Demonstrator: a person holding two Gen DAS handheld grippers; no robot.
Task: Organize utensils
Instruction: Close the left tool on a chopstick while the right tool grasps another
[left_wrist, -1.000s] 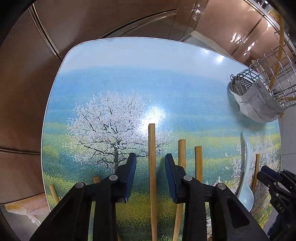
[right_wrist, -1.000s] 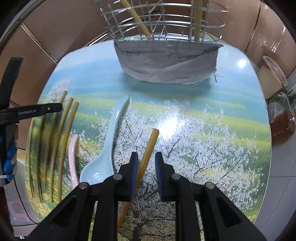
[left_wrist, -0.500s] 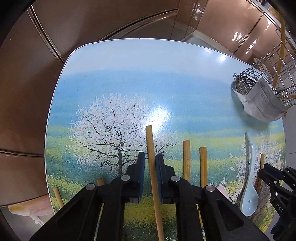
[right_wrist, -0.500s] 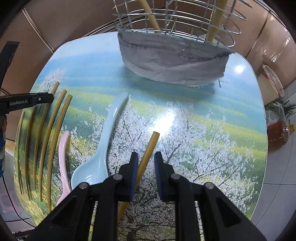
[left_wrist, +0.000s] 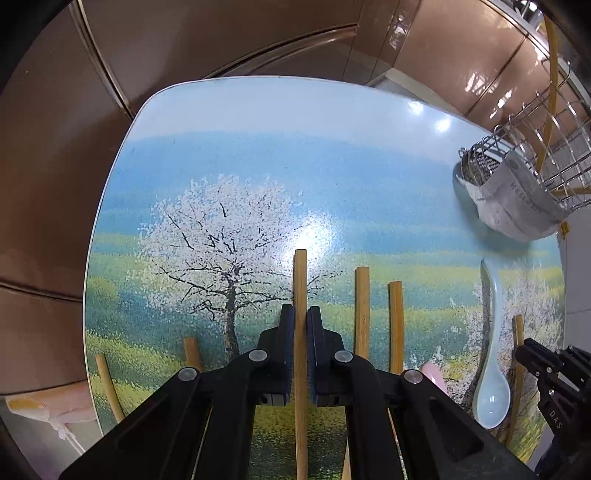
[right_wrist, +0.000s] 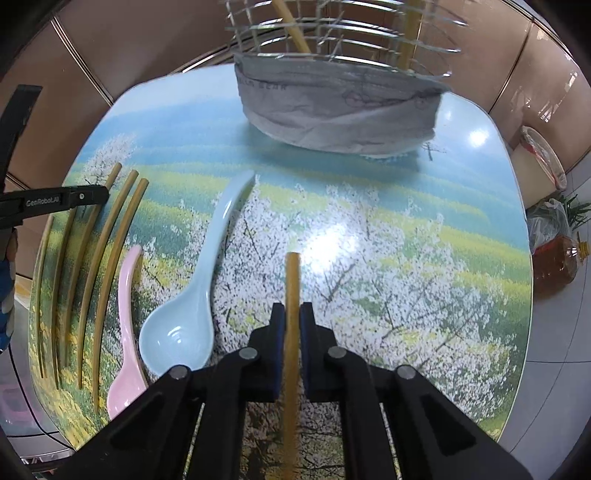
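Spoons (right_wrist: 177, 332) (blue, pink) beside right gripper (right_wrist: 292, 314).

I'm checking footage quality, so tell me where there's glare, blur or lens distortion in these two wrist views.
Left wrist view: a bright lamp glare on the table just past the held chopstick; the table edge bows from the fisheye lens. Right wrist view: a similar glare patch mid-table, the wire basket at the top is blurred, and the loose chopsticks at the left look curved.

Black tongs (left_wrist: 300, 325), blue pads, silver pivot screws.
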